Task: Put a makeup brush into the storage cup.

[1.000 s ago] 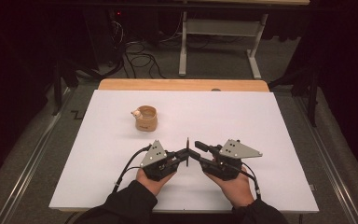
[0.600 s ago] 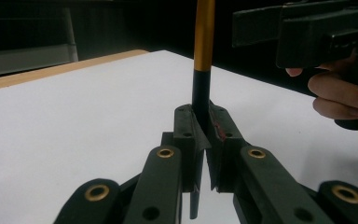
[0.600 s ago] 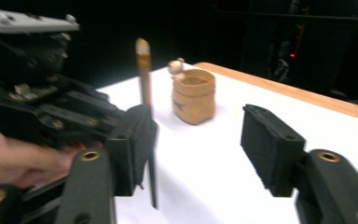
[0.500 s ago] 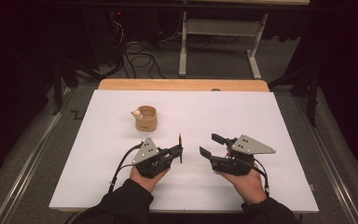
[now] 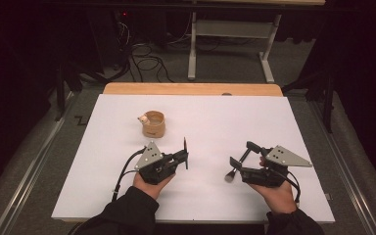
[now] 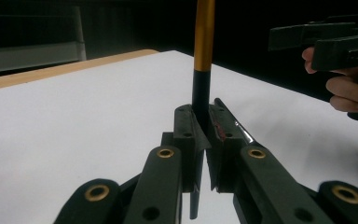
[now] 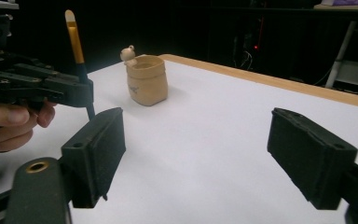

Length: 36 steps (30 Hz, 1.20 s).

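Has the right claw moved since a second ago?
Yes. The right claw has drawn rightward, away from the left claw and the cup.

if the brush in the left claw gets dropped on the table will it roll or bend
The brush looks thin, straight and round, so it would probably roll on the flat table. Its handle seems stiff; it stands upright from the shut left claw without sagging. Likely light.

Lab: white worktable [image 5: 254, 127], floor cables [image 5: 144, 61], metal stand [image 5: 230, 34], dark surroundings.
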### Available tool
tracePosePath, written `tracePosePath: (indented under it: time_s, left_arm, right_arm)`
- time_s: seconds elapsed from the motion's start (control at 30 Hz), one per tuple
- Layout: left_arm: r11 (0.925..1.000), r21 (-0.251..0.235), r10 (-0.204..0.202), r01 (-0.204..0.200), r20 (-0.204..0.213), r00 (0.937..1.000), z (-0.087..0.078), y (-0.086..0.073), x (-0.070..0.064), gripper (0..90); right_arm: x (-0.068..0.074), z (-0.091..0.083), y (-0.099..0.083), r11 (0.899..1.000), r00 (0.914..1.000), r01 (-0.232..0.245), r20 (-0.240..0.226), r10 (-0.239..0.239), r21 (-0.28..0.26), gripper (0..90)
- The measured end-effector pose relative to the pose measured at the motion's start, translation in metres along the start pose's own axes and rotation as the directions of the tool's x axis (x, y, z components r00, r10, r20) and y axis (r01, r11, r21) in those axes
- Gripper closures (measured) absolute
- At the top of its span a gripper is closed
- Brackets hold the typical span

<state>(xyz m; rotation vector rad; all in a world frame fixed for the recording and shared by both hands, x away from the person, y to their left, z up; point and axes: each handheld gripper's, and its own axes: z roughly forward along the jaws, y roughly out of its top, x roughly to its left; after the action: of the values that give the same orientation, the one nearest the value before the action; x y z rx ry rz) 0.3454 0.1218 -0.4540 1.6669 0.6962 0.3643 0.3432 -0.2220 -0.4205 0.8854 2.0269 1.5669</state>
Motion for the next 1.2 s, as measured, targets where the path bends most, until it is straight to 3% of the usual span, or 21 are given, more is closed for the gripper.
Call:
tracePosePath:
  time_s: [0.43, 0.63, 0.9, 1.2]
  left_arm:
    - [0.9999, -0.007, -0.008, 0.008, -0.05, 0.9987, -0.01, 0.005, 0.013, 83.3]
    - [0.9995, -0.024, -0.025, 0.023, -0.083, 0.9962, -0.019, 0.007, 0.024, 83.3]
    - [0.9981, -0.048, -0.045, 0.039, -0.138, 0.9894, -0.032, 0.01, 0.04, 83.3]
    - [0.996, -0.07, -0.068, 0.055, -0.202, 0.977, -0.046, 0.011, 0.057, 83.3]
  right_arm:
    - [-0.008, 0.0, -0.007, 1.0, 0.9988, 0.0, 0.048, -0.001, 0.02, 0.7]
    - [-0.01, 0.001, -0.009, 1.0, 0.9981, 0.0, 0.062, -0.002, 0.021, 0.7]
    - [-0.01, 0.003, -0.011, 0.999, 0.9982, 0.007, 0.06, -0.01, 0.036, 0.7]
    - [-0.011, 0.004, -0.013, 0.999, 0.9983, 0.005, 0.058, -0.008, 0.043, 0.7]
